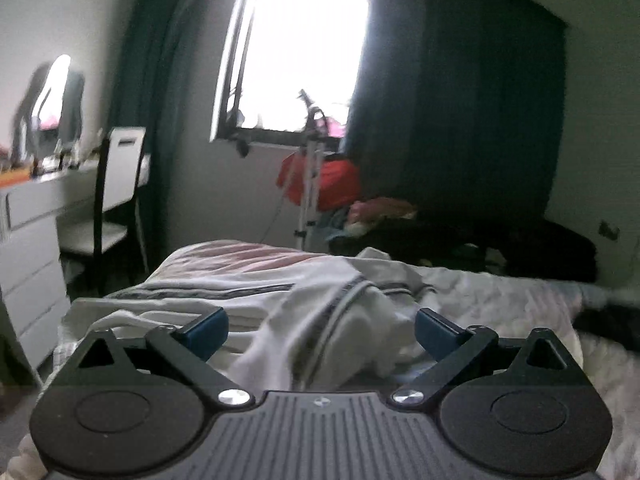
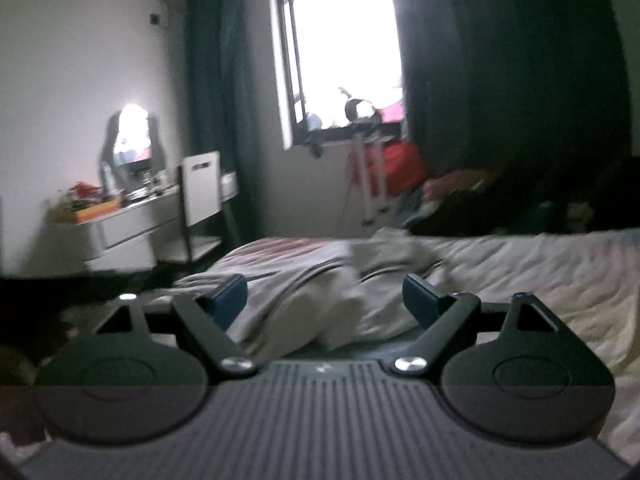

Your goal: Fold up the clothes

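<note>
A white garment (image 1: 280,312) with dark stripes lies crumpled on the bed (image 1: 500,304), partly folded over itself. My left gripper (image 1: 322,330) hovers just in front of it, jaws spread wide, blue pads (image 1: 206,332) clear of the cloth. The same garment (image 2: 320,292) shows in the right wrist view, blurred, lying ahead of my right gripper (image 2: 324,298). That gripper is open too, with nothing between its fingers (image 2: 420,300). Both grippers point almost level across the bed (image 2: 540,276) toward the window.
A white dresser (image 1: 32,216) with a mirror and a chair (image 1: 116,200) stand at the left of the bed. Under the window (image 1: 304,48), a stand with red cloth (image 1: 332,184) and a pile of clothes (image 1: 380,212) sit beyond the bed. Dark curtains hang on the right.
</note>
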The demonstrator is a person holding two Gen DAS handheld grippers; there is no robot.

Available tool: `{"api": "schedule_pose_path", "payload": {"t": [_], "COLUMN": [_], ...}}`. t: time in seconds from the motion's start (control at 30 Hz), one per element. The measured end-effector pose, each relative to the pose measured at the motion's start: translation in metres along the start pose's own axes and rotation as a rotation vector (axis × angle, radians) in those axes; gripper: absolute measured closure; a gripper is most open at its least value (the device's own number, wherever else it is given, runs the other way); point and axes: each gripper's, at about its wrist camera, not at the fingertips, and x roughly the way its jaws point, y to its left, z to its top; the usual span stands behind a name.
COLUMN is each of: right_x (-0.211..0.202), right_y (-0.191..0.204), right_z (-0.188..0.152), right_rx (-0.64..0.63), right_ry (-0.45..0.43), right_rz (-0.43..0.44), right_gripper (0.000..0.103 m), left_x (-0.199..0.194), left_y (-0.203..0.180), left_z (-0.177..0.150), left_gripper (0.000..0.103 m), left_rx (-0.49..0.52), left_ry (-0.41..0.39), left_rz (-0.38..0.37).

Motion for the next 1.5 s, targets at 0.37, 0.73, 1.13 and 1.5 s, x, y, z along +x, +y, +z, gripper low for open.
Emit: {"api": "schedule_pose_path", "payload": {"t": [0.37, 0.73, 1.13, 1.5], "right_x": [0.02, 0.029, 0.034, 0.049], "right_y": [-0.048, -0.067, -0.078, -0.106], "right_z": [-0.031, -0.046, -0.055, -0.067], "right_rx": [0.135, 0.206, 0.201, 0.303], "right_ry": [-0.016, 0.068, 0.136, 0.208], "right_rz": [-0.057, -0.119, -0.218, -0.251], "right_gripper": [0.017, 0.017, 0.017, 0.017], "left_x": [0.013, 0.051, 0.146, 0.229], "left_y": [-0.029, -0.013, -0.042, -0.054], "left_z": [-0.071, -0.085, -0.11, -0.04], "left_gripper": [0.0, 0.0, 0.001, 0.003], "left_rx": [0.008, 0.008, 0.231, 0.094], "left_ry": [0.004, 0.061, 0.15, -0.013], "left_rz": [-0.071, -0.046, 0.022, 0.214]}}
